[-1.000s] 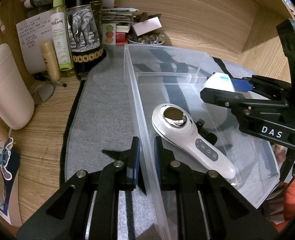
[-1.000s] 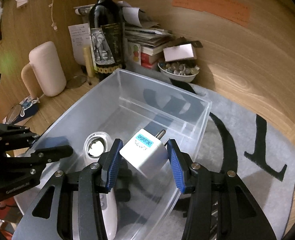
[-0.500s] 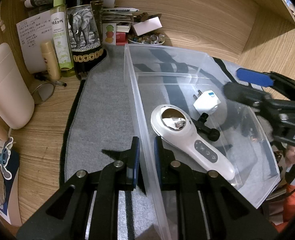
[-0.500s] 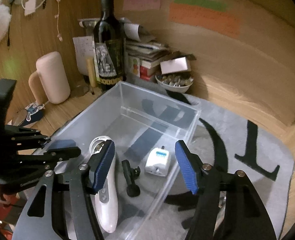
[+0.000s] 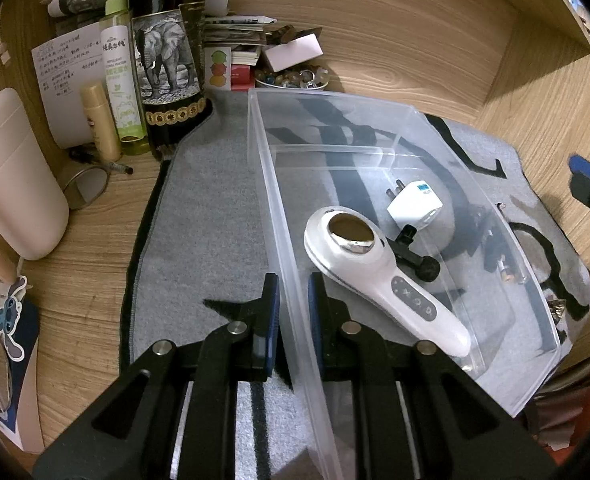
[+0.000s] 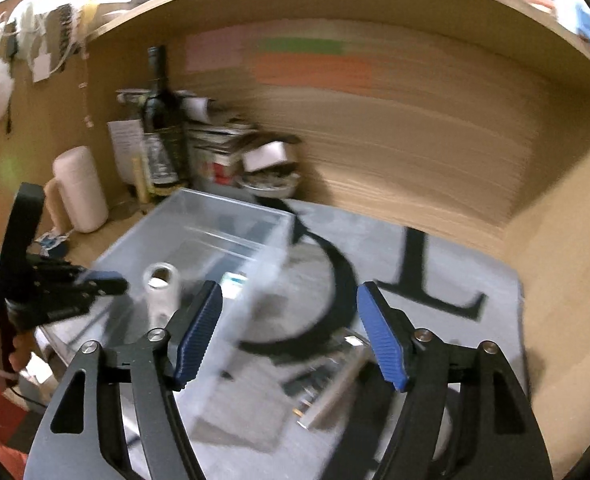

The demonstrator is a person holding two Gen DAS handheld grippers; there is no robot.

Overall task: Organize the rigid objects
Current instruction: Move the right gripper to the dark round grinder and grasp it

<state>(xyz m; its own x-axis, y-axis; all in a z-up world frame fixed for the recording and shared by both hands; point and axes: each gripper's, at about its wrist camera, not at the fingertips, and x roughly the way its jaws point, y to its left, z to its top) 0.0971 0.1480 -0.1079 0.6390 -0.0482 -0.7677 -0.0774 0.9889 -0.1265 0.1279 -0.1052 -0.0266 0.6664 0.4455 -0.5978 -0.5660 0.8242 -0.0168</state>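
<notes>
Between picks: left gripper (image 5: 293,312) clamped on bin (image 5: 279,216) wall, right gripper (image 6: 289,334) wide open, empty, next needing something off the mat (image 6: 447,248), lower frame.

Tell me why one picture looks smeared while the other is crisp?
Right wrist view: motion blur streaks the back wall and the clear bin, though the right gripper, open, stays sharp. Left wrist view: everything is crisp, with fisheye bending at the edges, glare on the bin walls, and the left gripper clamped on the bin's side wall.

white plug (image 5: 415,204), clear bin (image 5: 375,120), grey mat (image 5: 207,220)
</notes>
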